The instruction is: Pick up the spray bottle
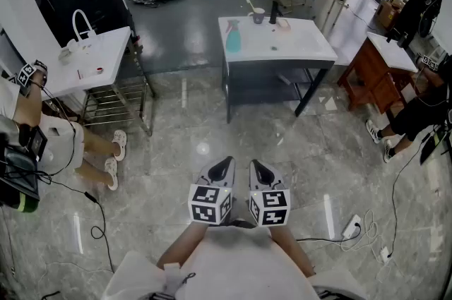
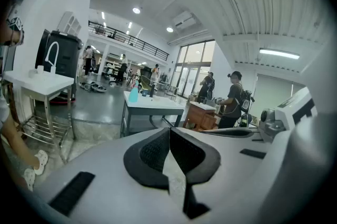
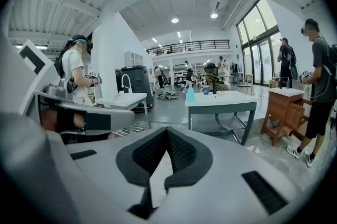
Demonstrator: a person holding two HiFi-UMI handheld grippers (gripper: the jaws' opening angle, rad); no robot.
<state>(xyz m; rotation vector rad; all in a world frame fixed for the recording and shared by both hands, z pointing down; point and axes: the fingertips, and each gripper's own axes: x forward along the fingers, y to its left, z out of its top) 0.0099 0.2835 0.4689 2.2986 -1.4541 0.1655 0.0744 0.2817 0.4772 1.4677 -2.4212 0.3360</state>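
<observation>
Well, left gripper point(image 1: 224, 163) and right gripper point(image 1: 253, 165) both pinched together, empty | spray bottle point(image 1: 232, 37) far off on table point(image 1: 304, 46) | risk: if I arrive unspread, I'd knock it over

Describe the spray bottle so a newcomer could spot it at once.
Find the white-topped table with dark legs in the middle of the room, straight ahead of the person. The spray bottle stands upright near its left end in the head view, apart from the cup farther back. It is the only pale blue-green thing on that table.
</observation>
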